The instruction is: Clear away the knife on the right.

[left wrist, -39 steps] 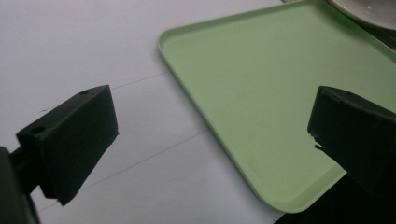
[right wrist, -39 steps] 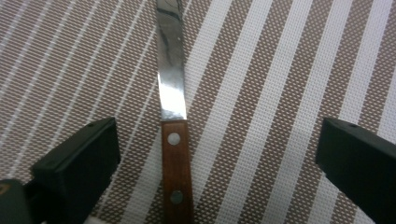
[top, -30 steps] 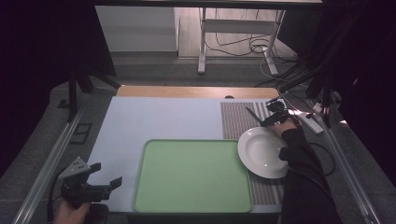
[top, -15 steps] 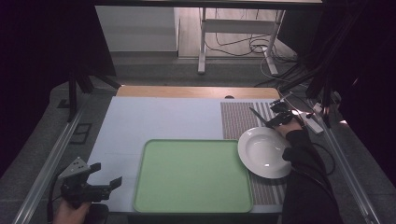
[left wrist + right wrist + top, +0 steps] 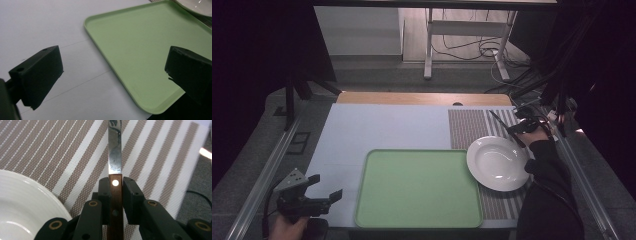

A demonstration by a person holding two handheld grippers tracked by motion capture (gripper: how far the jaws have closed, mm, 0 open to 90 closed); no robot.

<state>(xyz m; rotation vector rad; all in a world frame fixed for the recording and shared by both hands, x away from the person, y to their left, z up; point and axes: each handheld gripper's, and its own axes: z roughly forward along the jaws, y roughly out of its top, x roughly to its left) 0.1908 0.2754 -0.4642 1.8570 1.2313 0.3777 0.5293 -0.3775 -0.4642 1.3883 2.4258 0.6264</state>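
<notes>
Right tongs [image 5: 518, 128] gripping knife [image 5: 499, 123] beyond white plate [image 5: 497, 163], green tray [image 5: 418, 187], left tongs [image 5: 325, 187] apart

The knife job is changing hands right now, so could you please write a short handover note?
Right gripper: jaws have just closed on the wooden handle of the knife, blade over the striped mat.
Left gripper: open, empty, near the green tray.
White plate: on the mat, right of the tray.
Done: knife gripped.
Left: probably setting it down by the plate.

The tray [image 5: 418, 189] was pale green, the plate [image 5: 497, 163] white. The mat [image 5: 62, 155] bore brown and white stripes. The knife [image 5: 115, 180] had a brown handle with silver rivets and a steel blade. The table [image 5: 377, 125] was pale blue-grey. Both grippers' jaws were black.
</notes>
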